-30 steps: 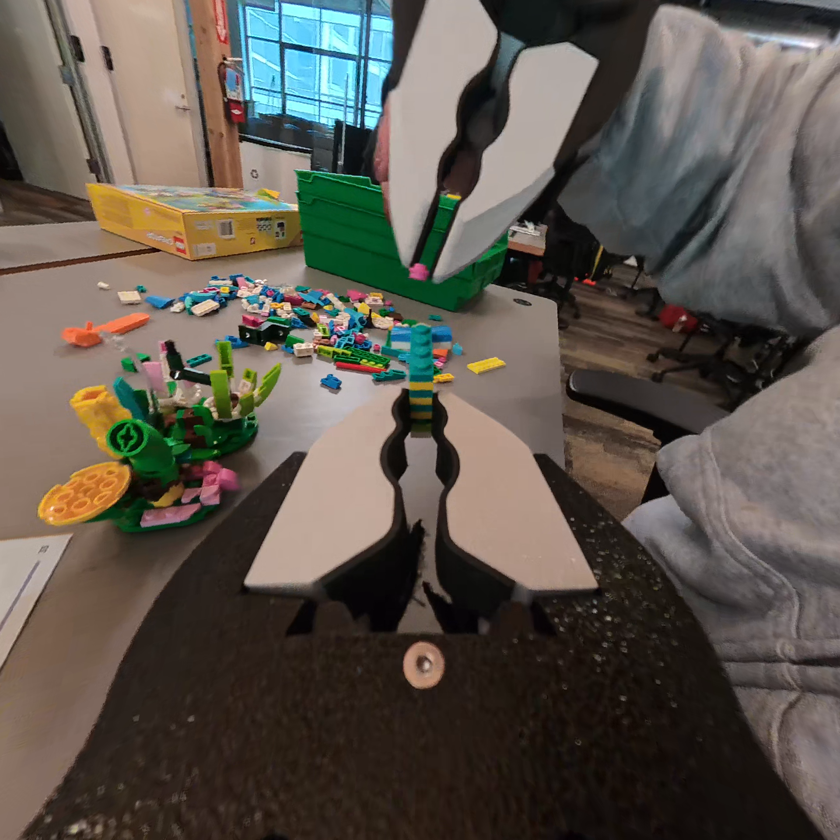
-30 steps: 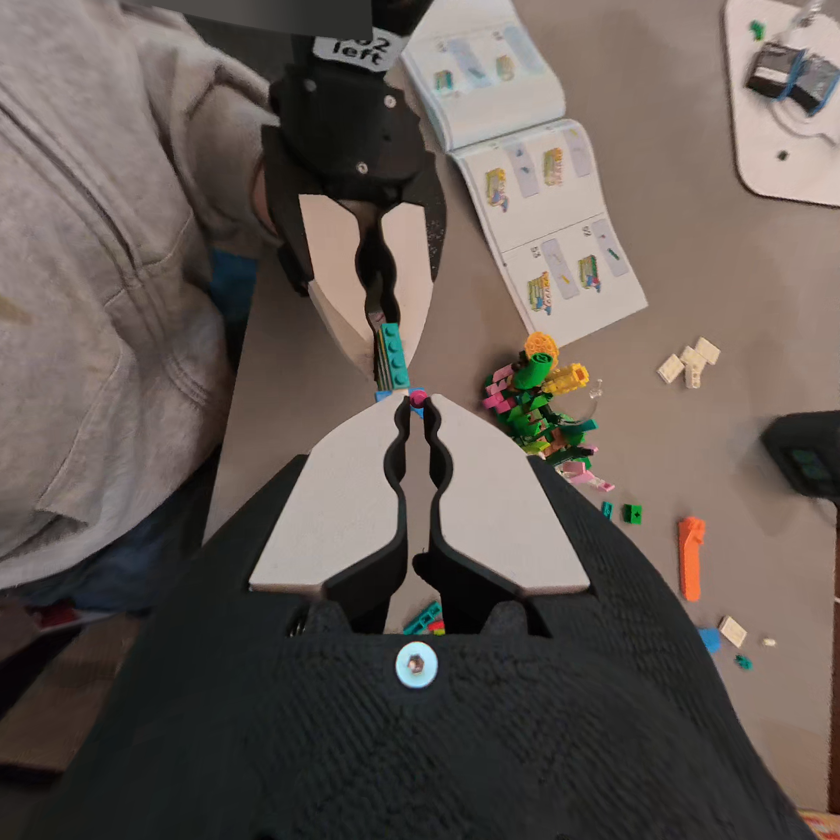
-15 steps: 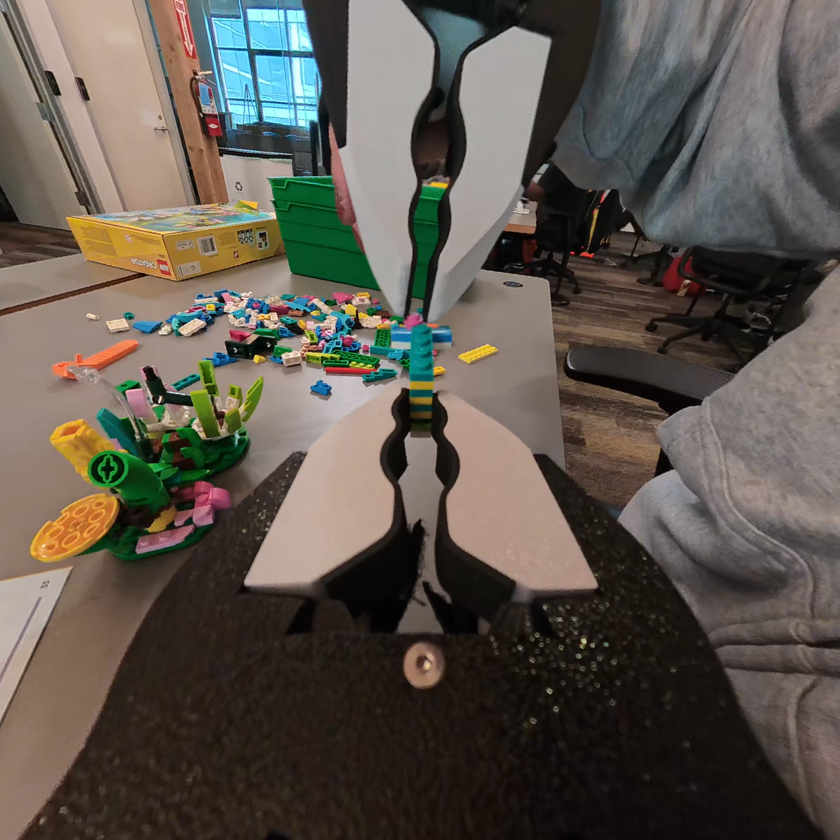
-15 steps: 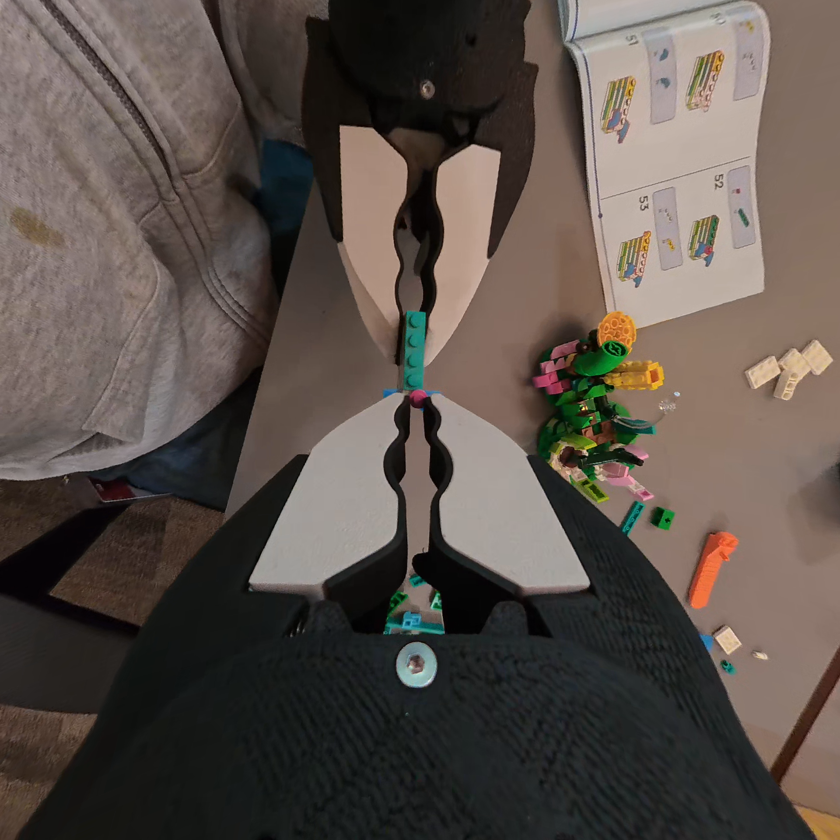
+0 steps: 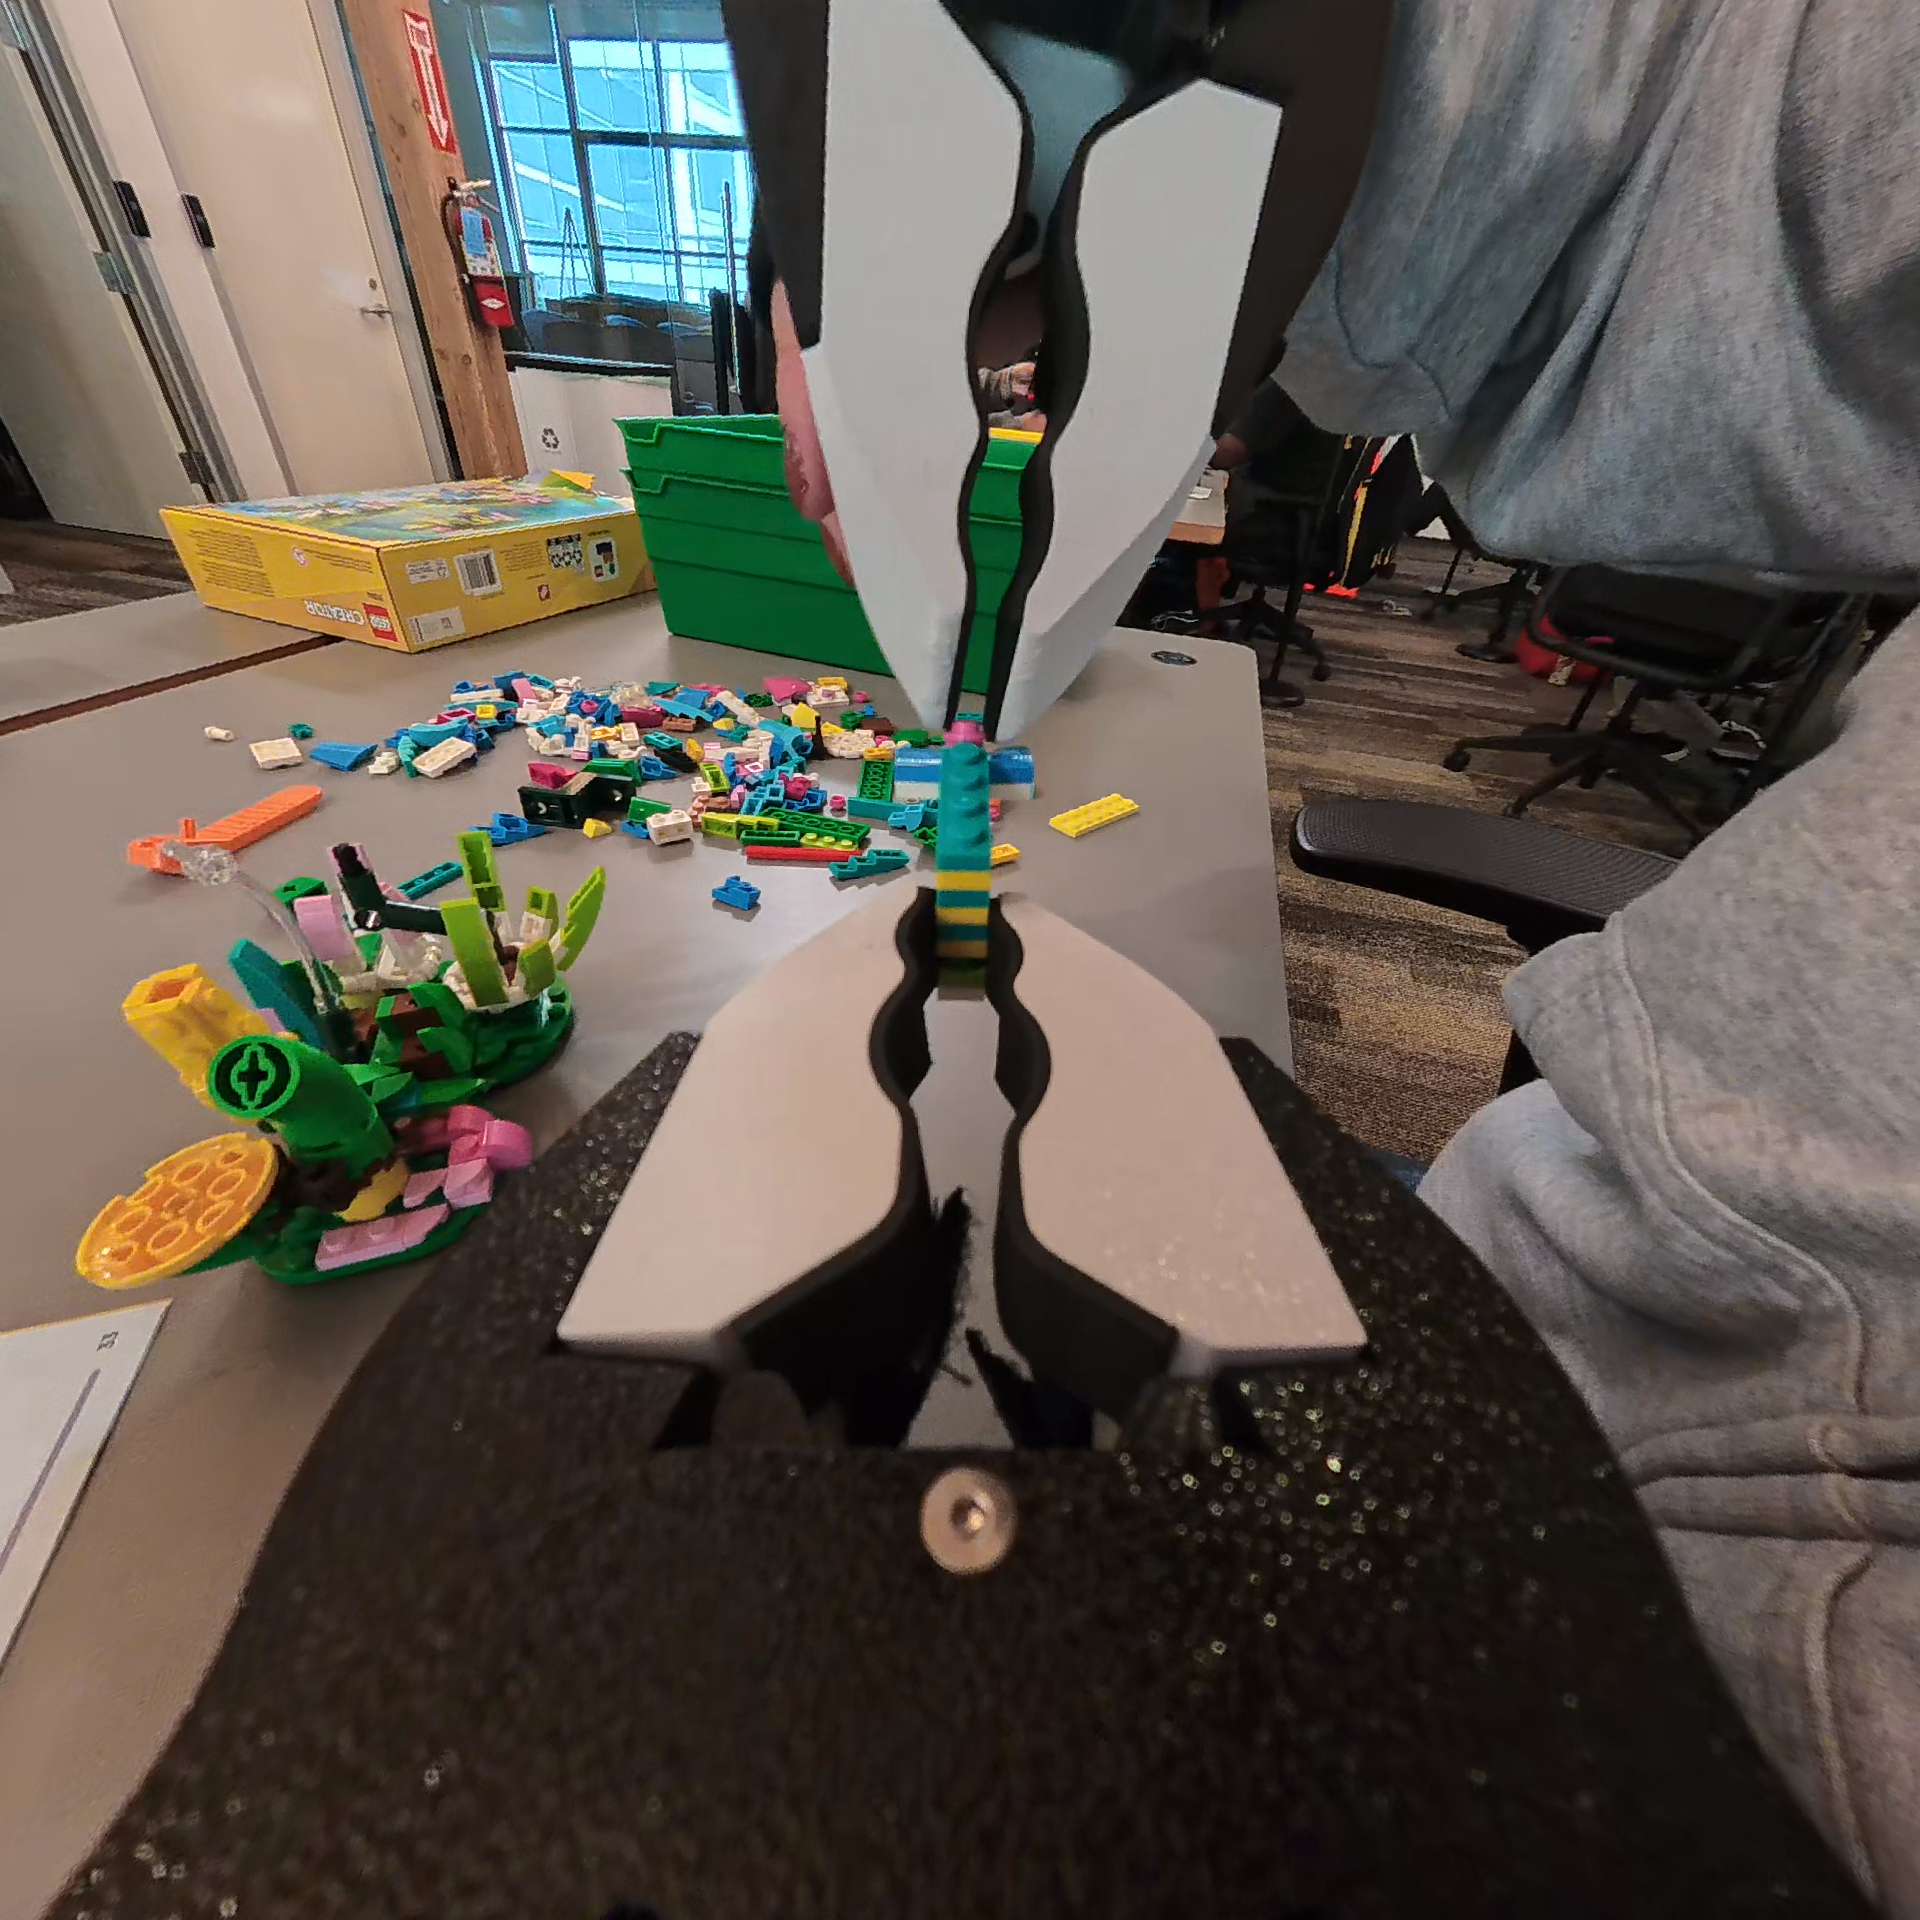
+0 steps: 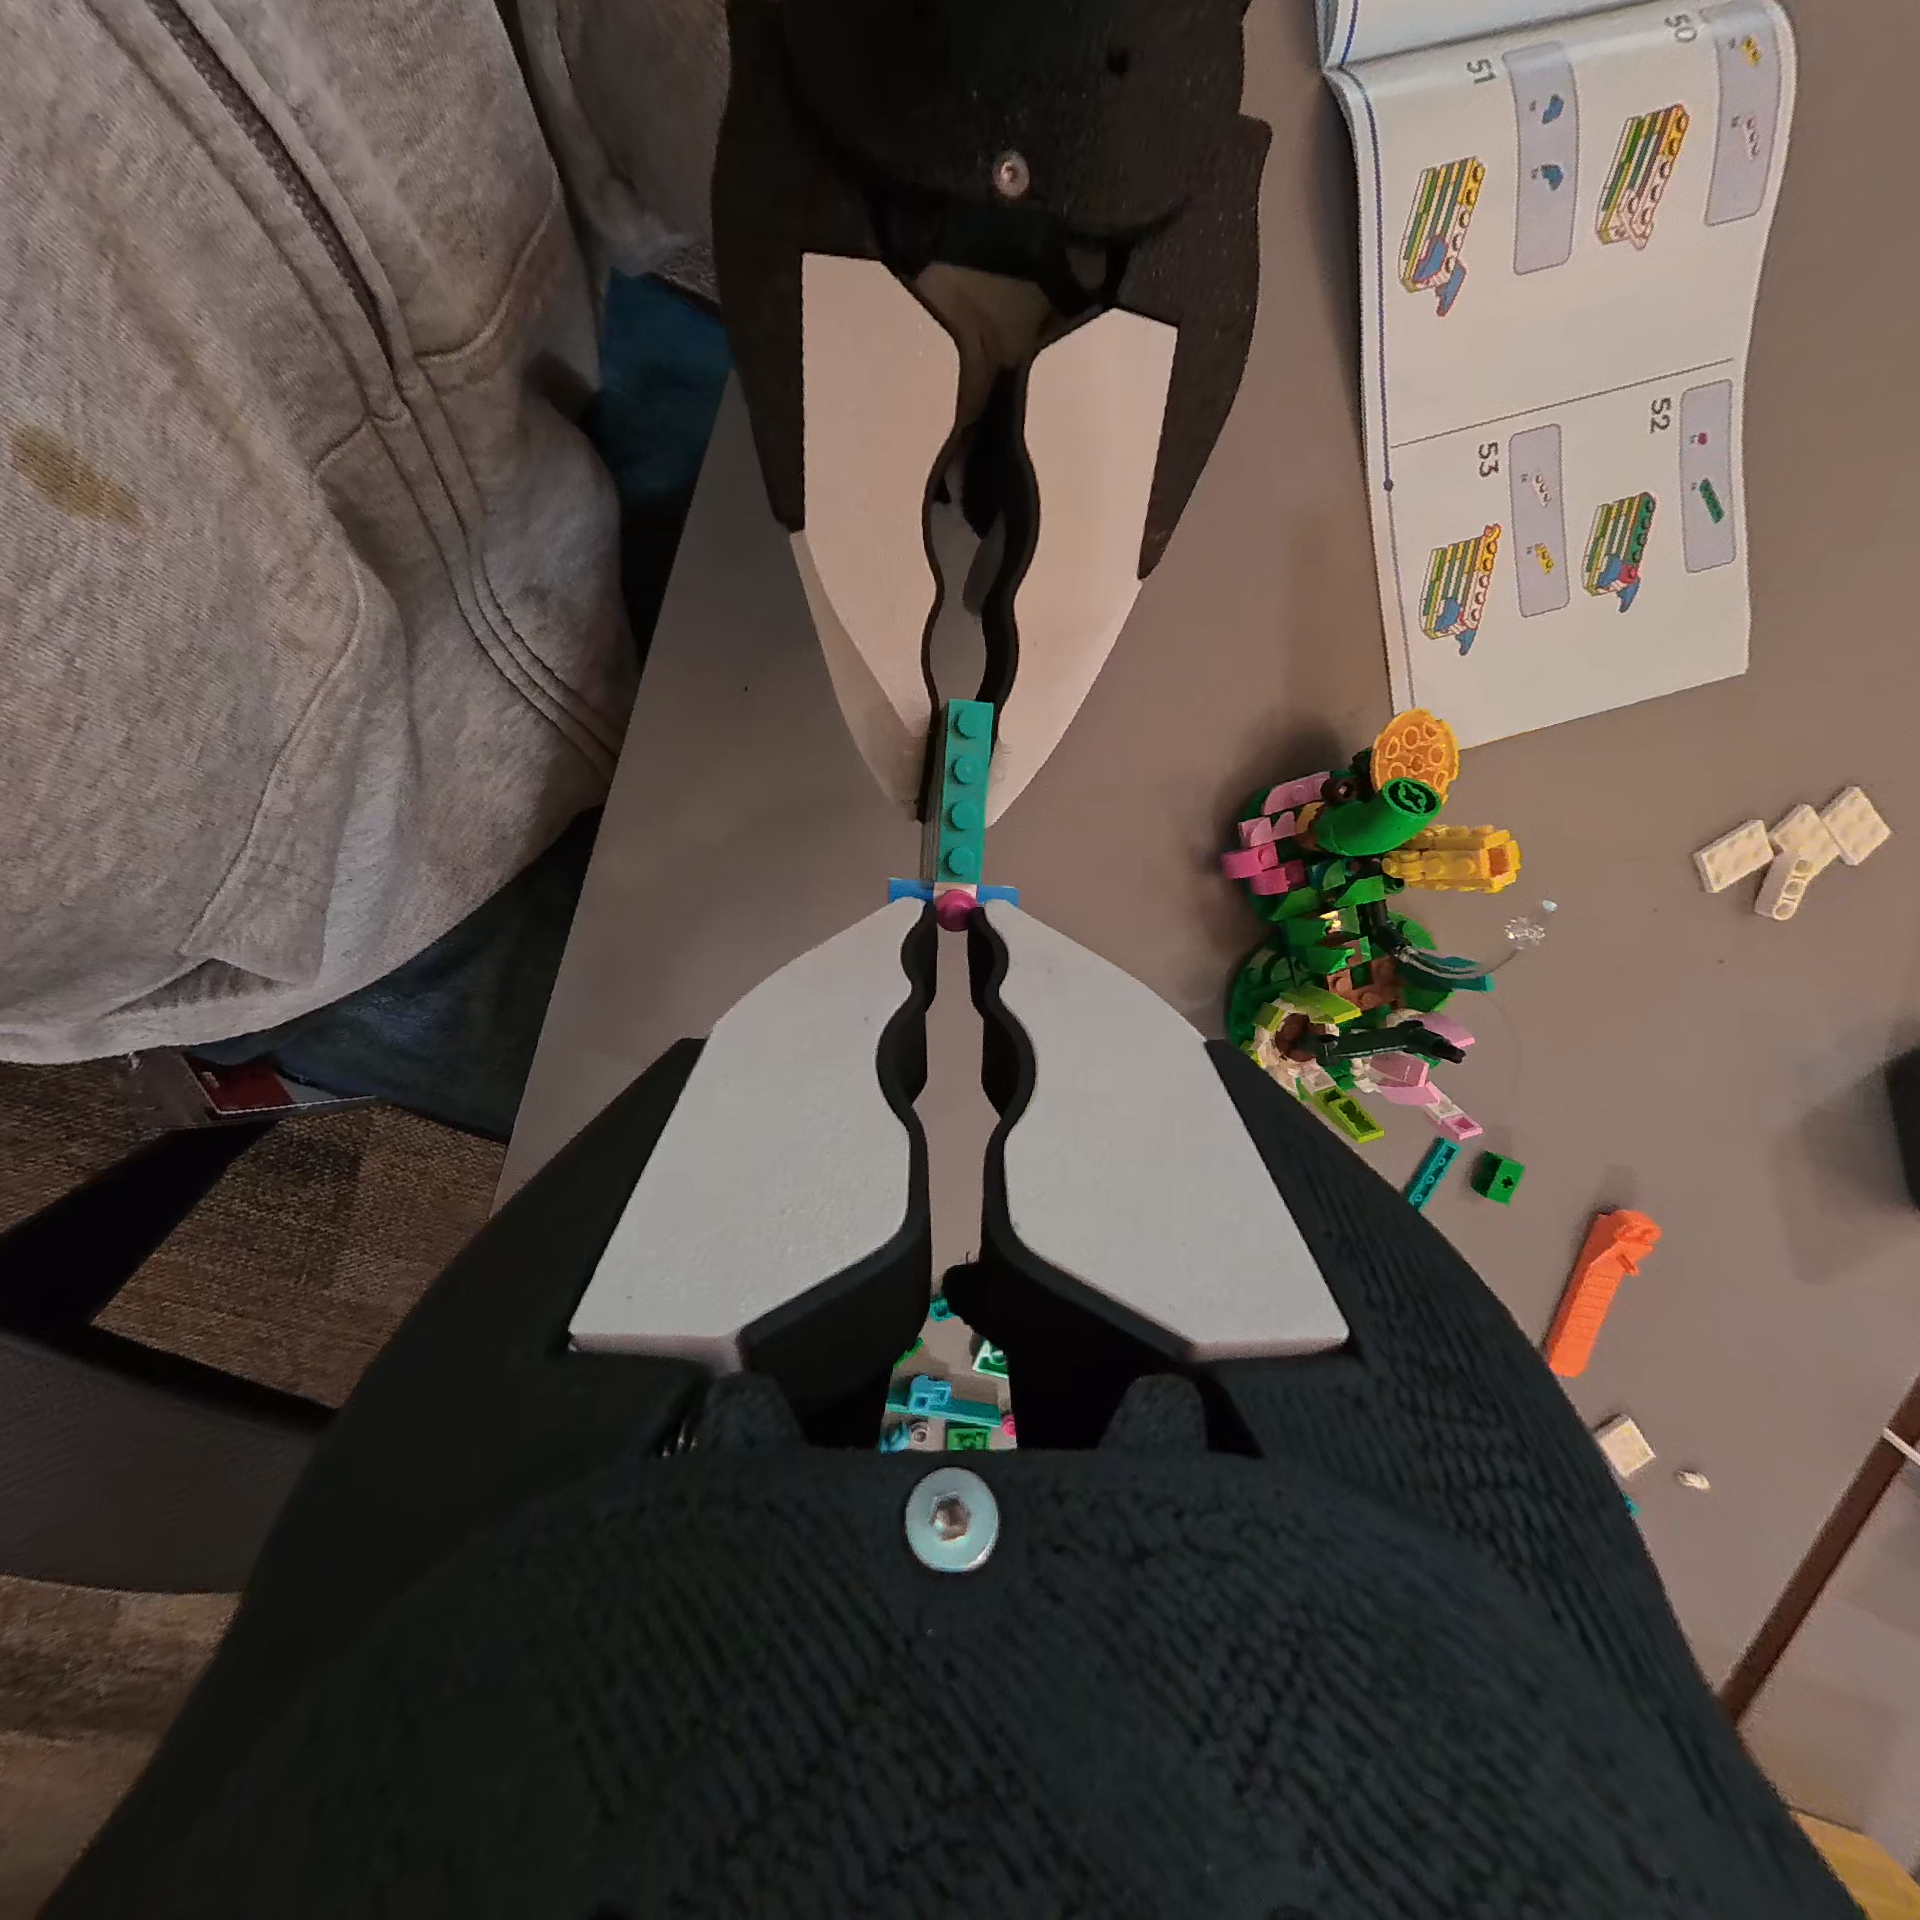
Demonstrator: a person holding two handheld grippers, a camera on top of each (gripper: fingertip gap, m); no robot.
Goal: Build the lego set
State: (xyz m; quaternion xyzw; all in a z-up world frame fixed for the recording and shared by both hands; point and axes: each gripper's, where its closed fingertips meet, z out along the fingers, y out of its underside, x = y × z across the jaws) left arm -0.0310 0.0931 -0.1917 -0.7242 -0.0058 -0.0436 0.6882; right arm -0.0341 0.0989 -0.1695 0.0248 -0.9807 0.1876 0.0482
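Here the left gripper (image 5: 961, 914) is clenched on a striped brick stack (image 5: 963, 831) of teal and yellow layers topped by a teal studded plate, both pads pressing its sides above the grey table (image 5: 1143, 727). The right gripper (image 6: 951, 914) comes from the opposite side, pinched shut on a small magenta round stud (image 6: 952, 910) that touches the far end of the stack. To the side stand a green flower model (image 5: 343, 1060), loose bricks (image 5: 665, 758), an orange brick separator (image 5: 229, 826) and an open instruction booklet (image 6: 1558, 364).
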